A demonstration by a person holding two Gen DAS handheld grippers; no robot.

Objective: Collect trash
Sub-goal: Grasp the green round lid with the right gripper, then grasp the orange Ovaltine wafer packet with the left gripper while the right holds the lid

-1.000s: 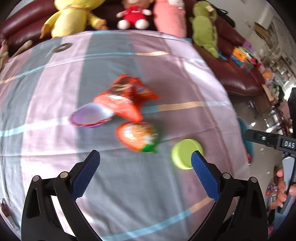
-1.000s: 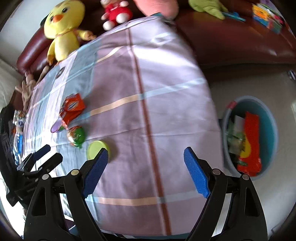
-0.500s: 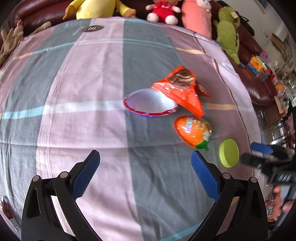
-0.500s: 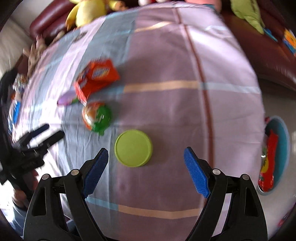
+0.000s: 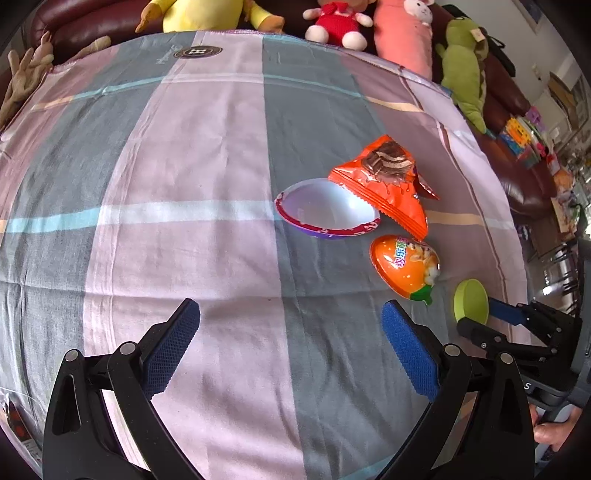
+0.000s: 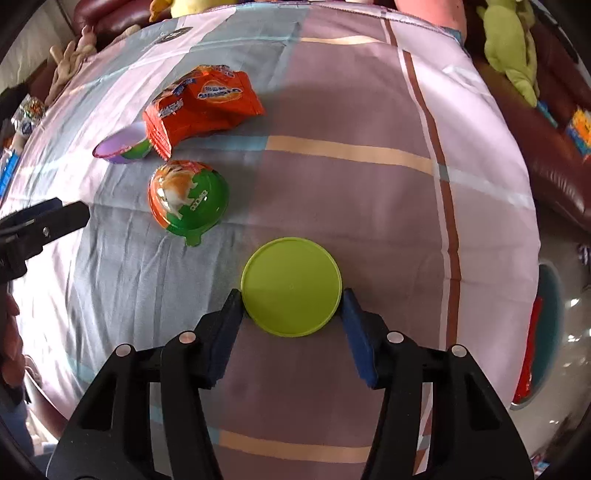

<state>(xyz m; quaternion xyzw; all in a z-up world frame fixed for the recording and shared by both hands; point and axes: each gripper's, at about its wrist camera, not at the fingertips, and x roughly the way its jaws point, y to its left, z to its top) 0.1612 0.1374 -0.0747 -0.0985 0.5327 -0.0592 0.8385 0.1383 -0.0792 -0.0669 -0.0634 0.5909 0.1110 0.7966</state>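
Gripping: the right hand-held gripper [image 6: 291, 308] clamps a lime-green lid [image 6: 291, 287] by its rim, one blue pad on each side, the lid lying flat on the table [image 6: 362, 110].
Waiting: the left hand-held gripper [image 5: 291, 350] hovers with its jaws spread wide over bare cloth, holding nothing.
Lid's place: near the table's right edge; in the left wrist view it shows edge-on [image 5: 471, 301] between the right gripper's fingers.
Nearest trash: an orange-and-green egg-shaped capsule [image 6: 188, 199] lies just left of the lid and apart from it; it appears ahead and to the right of the left gripper [image 5: 406, 267].
Beyond it: an orange snack wrapper [image 5: 384, 184] rests on the rim of an empty purple plastic half-shell [image 5: 325, 214], its open side up.
Table cover: a striped cloth in pink, grey and mauve [image 5: 184, 184], with thin blue and tan bands.
Bin: a teal trash bin [image 6: 550, 332] stands on the floor past the table's right edge, with red packaging visible inside.
Backdrop: plush toys [image 5: 336, 26] line a dark red sofa [image 5: 517, 110] behind the table.
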